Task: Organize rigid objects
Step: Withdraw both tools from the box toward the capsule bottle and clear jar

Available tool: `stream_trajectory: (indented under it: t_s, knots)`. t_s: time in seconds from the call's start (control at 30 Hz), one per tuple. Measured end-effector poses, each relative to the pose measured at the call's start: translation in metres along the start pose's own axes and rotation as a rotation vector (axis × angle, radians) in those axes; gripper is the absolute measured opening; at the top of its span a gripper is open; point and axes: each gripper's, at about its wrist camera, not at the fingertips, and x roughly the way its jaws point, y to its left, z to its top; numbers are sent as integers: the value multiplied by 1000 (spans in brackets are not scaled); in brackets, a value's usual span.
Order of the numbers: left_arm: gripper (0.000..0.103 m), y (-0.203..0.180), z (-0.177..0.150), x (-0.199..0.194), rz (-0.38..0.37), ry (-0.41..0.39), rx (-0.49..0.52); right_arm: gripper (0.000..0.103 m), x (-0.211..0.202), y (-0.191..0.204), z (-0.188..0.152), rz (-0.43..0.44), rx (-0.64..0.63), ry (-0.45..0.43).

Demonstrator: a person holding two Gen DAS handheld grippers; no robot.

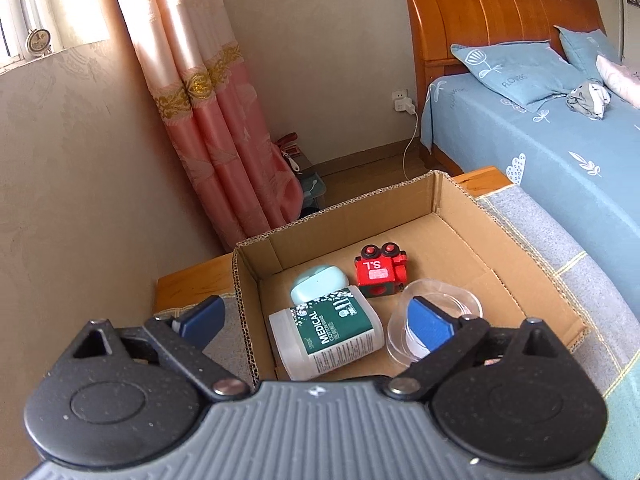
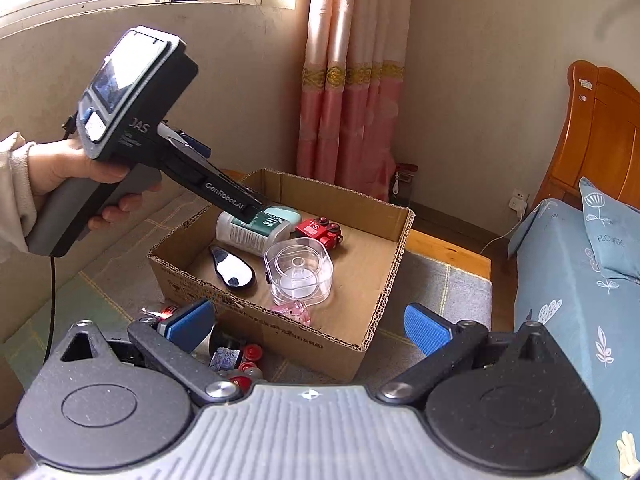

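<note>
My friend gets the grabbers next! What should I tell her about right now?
Left gripper: jaws open, empty, over the cardboard box.
Right gripper: jaws open, empty, in front of the box.
In the box: cotton swab tub, mint case, red toy, clear container, black and white case, pink item.
Left: small things on the mat outside the box, by the right gripper.
</note>
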Motion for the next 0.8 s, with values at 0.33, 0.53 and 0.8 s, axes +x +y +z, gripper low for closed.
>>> stream_trajectory:
  t_s: [0.33,0.53,0.8]
  knots:
    - [101,-15,-48,-49,-43,-79,-10,103,10,12,-35,-11,93,40]
    - [101,-26,-89,-58,-53,-45,-27,103,14,34,-64,1,116,60]
    - [101,-15,-137,-62,-28,-6,-173,103,19,61,-92,147,123,95]
